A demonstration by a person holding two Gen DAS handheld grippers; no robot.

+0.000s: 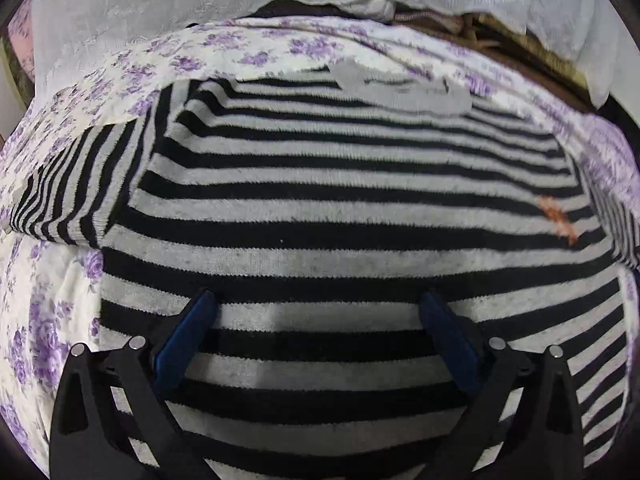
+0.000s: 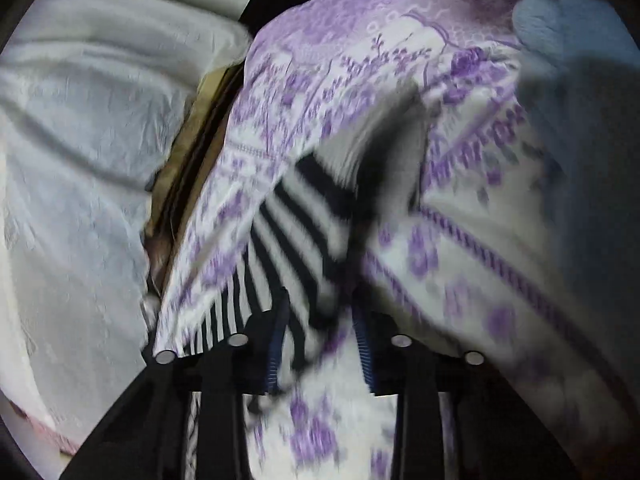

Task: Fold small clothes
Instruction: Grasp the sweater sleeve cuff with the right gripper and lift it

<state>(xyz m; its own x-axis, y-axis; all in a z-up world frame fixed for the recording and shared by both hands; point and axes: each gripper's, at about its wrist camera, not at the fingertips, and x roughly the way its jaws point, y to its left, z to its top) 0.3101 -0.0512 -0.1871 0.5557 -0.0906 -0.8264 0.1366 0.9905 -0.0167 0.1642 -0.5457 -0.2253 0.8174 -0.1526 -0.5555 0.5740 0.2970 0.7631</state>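
A small knitted jumper in black and grey horizontal stripes (image 1: 340, 216) is laid flat, front down, on a white bedspread printed with purple flowers (image 1: 48, 312); one sleeve is spread to the side, a plain grey neck panel is seen at the far edge, and a small orange mark is noted on the body. The left gripper (image 1: 318, 300) is held over the hem, jaws wide apart. The right gripper (image 2: 322, 312) is narrowed about a striped edge; actual clamping cannot be told through blur.

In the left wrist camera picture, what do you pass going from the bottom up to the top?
Left gripper → striped sweater → grey collar → purple-flowered bedsheet → white lacy cloth.
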